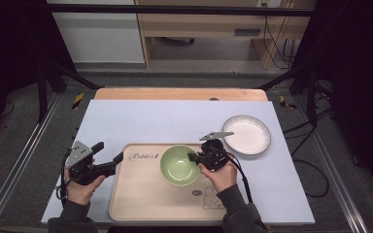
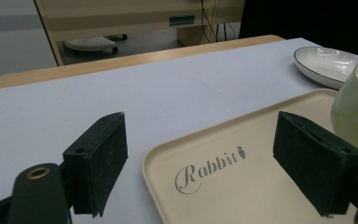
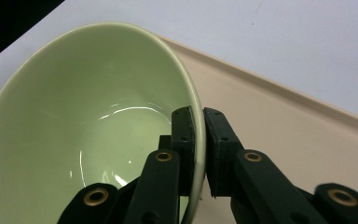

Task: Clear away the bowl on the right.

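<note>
Pale lilac sheeting covers the wooden counter (image 1: 141, 116), with grey floor and light cabinets beyond it. At the left, the left tool (image 1: 110, 162) rests by the near-left edge of the beige rectangular plastic tray printed "Rabbit" (image 1: 141, 194); its jaws stand wide apart with nothing between them, one over the sheeting and one over the tray's corner. In the tray's middle sits the light green glazed ceramic bowl (image 1: 177, 165), and the right tool (image 3: 199, 154) has its jaws closed on the bowl's right rim, one pad inside the wall and one outside. Such a thin pinch on a smooth, curved edge looks chancy to me: the bowl appears tilted in the right gripper view, and if lifted or swung quickly it could pivot in the pads, slip out and knock the tray. Farther right, the white round ceramic plate with a dark rim (image 1: 246, 134) lies on the sheeting near the right hand (image 1: 218, 175), so a careless sweep could clip it.
</note>
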Motion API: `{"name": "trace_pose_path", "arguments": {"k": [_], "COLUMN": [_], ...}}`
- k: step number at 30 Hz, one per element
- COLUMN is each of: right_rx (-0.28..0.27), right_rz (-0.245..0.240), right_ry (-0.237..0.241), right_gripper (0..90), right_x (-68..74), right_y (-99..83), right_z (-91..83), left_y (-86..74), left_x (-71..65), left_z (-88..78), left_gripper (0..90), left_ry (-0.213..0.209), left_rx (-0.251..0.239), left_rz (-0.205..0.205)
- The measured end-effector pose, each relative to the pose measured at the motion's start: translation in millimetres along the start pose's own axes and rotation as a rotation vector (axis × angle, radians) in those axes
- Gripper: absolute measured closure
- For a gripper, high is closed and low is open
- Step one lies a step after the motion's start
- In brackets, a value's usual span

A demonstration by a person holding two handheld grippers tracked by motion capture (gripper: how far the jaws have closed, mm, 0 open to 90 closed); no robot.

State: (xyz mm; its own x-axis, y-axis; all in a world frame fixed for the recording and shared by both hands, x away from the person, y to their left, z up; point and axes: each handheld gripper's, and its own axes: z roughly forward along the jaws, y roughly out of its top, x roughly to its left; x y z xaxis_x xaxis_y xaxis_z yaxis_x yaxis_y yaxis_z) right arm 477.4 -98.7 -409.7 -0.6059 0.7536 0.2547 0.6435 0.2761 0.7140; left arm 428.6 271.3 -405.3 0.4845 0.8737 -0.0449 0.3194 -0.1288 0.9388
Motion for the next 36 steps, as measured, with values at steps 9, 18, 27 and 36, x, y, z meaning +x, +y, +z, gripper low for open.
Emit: {"name": "trace_pose_path", "arguments": {"k": [9,18,27,36], "right_rx": [0.021,0.028,0.061,0.081], "right_rz": [0.01,0.009,0.022,0.026], "right_ry": [0.002,-0.015,-0.032,-0.028], "right_gripper": [83.8,83.7,83.5,83.3], "right_x": [0.5,-3.9,-5.5,-5.5], "right_y": [-4.7,-7.2,-10.7,-12.5], "right_z": [8.3,19.2,31.0,36.7], "left_y": [-0.5,-1.1,-1.5,-1.8], "left_x": [0.3,0.0,-0.6,-0.7], "left_z": [0.6,1.5,2.3,2.9], "left_gripper": [17.1,17.1,17.2,17.2], "left_ry": [0.0,-0.002,-0.004,-0.006], "left_rx": [0.002,0.007,0.01,0.011], "left_rz": [-0.001,0.001,0.001,0.0]}}
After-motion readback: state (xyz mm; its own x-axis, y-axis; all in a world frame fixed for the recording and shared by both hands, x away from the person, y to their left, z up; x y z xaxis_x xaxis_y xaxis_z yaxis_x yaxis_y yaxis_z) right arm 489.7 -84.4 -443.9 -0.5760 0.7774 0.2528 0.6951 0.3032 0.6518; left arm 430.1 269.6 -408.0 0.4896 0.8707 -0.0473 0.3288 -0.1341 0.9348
